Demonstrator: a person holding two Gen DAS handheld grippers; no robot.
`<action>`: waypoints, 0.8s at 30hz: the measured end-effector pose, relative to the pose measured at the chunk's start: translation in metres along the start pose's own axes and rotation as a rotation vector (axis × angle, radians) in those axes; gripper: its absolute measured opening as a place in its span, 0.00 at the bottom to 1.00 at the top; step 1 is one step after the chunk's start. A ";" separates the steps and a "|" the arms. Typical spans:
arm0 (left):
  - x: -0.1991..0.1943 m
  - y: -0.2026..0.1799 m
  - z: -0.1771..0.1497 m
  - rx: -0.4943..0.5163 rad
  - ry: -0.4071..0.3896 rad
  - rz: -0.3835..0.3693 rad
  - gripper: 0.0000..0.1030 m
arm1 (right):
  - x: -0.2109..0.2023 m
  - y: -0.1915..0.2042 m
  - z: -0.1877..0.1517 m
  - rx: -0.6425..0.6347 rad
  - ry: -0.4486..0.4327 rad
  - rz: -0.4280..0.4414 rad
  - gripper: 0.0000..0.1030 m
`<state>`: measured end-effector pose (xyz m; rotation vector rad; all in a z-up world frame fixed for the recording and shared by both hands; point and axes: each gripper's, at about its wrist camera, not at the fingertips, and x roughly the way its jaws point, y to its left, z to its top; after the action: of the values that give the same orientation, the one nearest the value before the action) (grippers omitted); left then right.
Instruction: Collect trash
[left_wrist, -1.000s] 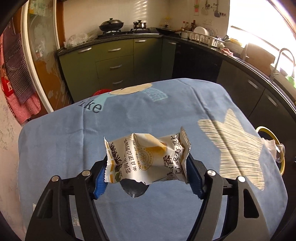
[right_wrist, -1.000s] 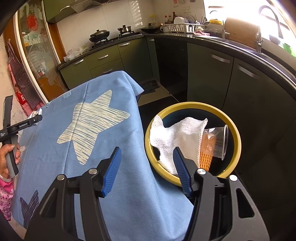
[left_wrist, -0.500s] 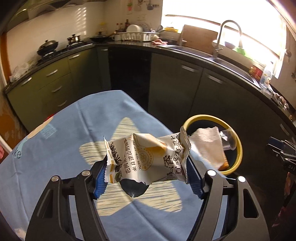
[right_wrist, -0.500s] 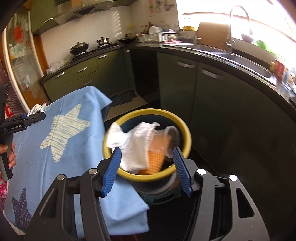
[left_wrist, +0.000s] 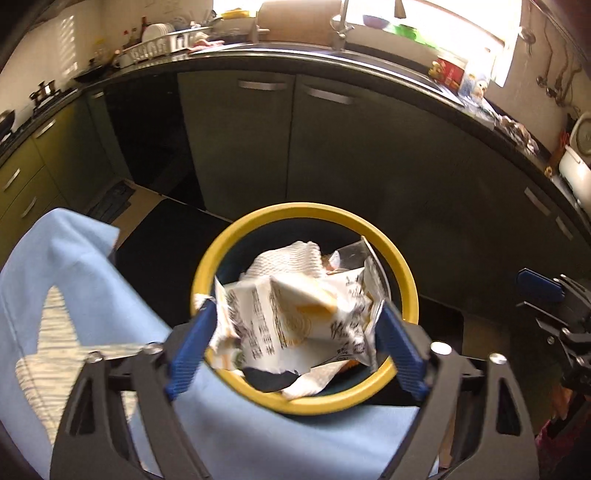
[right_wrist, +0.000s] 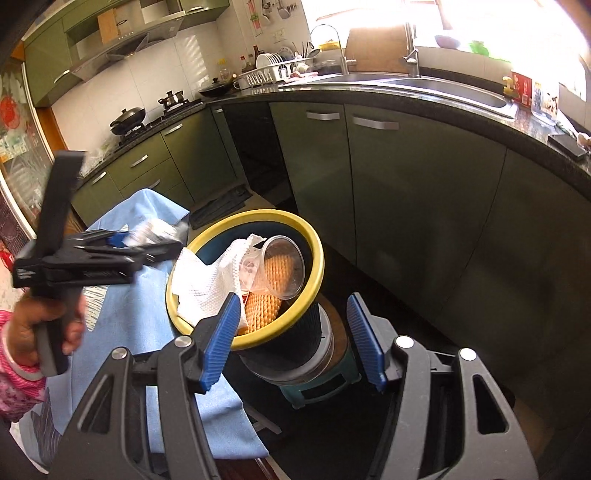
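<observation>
My left gripper (left_wrist: 295, 347) is shut on a crumpled white and yellow snack wrapper (left_wrist: 295, 317) and holds it just above the yellow-rimmed trash bin (left_wrist: 404, 280). The bin holds a white paper towel (left_wrist: 284, 258), a clear plastic cup (right_wrist: 280, 266) and an orange waffle-patterned piece (right_wrist: 264, 310). In the right wrist view the left gripper (right_wrist: 147, 240) with the wrapper (right_wrist: 153, 229) hangs at the bin's (right_wrist: 314, 266) left rim. My right gripper (right_wrist: 291, 339) is open and empty, low beside the bin's front; it also shows in the left wrist view (left_wrist: 543, 291).
The table with a blue star-print cloth (left_wrist: 55, 288) stands left of the bin. The bin sits on a teal stool (right_wrist: 321, 384). Dark green kitchen cabinets (right_wrist: 388, 192) and a counter with a sink (right_wrist: 436, 88) curve behind.
My left gripper has swung right from over the table to above the bin, carrying the wrapper. My right gripper has drawn back and lower, still open.
</observation>
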<state>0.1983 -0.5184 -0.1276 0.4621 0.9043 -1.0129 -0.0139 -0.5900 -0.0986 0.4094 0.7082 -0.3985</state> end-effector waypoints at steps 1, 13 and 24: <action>0.006 -0.004 0.000 0.008 0.004 0.013 0.89 | 0.000 -0.001 -0.001 0.004 0.000 0.005 0.56; -0.102 0.030 -0.076 -0.091 -0.154 0.040 0.95 | 0.001 0.021 -0.005 -0.033 0.021 0.076 0.62; -0.238 0.091 -0.222 -0.381 -0.354 0.335 0.95 | -0.009 0.098 -0.024 -0.180 0.065 0.214 0.73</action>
<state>0.1290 -0.1940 -0.0640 0.0986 0.6516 -0.5723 0.0147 -0.4933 -0.0869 0.3249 0.7486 -0.1185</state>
